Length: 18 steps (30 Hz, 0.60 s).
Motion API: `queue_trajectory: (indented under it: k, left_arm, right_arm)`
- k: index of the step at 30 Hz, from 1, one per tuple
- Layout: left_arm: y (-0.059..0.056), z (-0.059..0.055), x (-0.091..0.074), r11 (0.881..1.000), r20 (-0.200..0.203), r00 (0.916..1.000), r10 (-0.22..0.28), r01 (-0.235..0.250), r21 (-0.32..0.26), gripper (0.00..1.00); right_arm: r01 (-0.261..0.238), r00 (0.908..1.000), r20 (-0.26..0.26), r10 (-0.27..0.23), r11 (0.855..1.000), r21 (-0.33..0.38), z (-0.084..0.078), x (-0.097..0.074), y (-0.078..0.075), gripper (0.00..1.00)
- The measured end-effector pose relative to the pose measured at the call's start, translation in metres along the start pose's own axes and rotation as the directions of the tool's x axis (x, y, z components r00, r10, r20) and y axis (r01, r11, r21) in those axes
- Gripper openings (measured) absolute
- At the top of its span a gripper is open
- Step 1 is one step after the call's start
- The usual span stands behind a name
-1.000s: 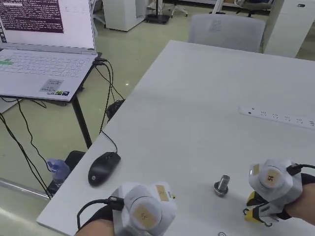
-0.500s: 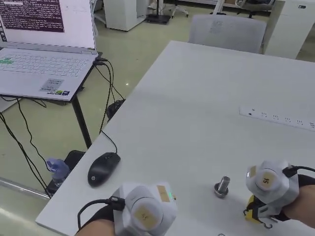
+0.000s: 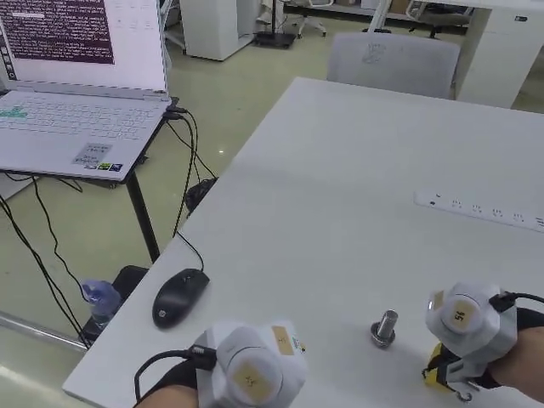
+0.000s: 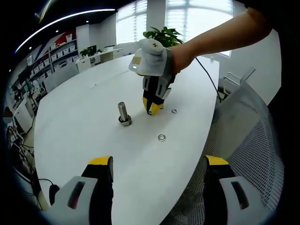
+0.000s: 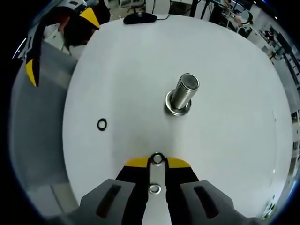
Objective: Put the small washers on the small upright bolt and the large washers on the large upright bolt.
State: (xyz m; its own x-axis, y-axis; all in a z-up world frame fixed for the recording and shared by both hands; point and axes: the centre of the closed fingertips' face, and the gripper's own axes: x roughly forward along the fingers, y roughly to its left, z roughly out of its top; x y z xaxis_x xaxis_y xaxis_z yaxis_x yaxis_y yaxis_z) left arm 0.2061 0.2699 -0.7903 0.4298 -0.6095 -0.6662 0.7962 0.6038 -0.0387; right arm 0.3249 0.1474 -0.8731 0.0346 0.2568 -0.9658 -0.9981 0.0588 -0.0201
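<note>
Two jaws of my right gripper (image 5: 157,161) are drawn almost together. A washer (image 5: 157,158) sits right at their tips, pinched there as far as I can make out. The tips hang low over the tabletop (image 5: 225,140), close to its near edge and just beside the upright bolt (image 5: 182,96). My left gripper (image 4: 158,161) has its jaws wide apart and hovers toward the near left corner, not far from the mouse (image 3: 180,297). A second washer (image 4: 161,138) lies flat on the tabletop between my grippers. A third washer (image 4: 174,111) lies just beside the right gripper's tips.
</note>
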Motion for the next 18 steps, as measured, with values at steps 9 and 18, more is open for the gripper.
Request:
queue_trajectory:
  k: [9, 18]
  left_arm:
    - [0.001, 0.002, 0.003, 1.000, 0.003, 1.0000, 0.003, -0.003, 0.000, 0.78]
    - [0.001, 0.006, 0.008, 1.000, 0.004, 1.0000, 0.005, -0.005, 0.002, 0.78]
  right_arm:
    - [0.007, 0.9997, 0.021, -0.007, 0.999, 0.032, -0.004, -0.028, 0.000, 0.13]
    - [0.016, 0.9996, 0.024, -0.017, 0.997, 0.069, -0.023, -0.054, 0.003, 0.13]
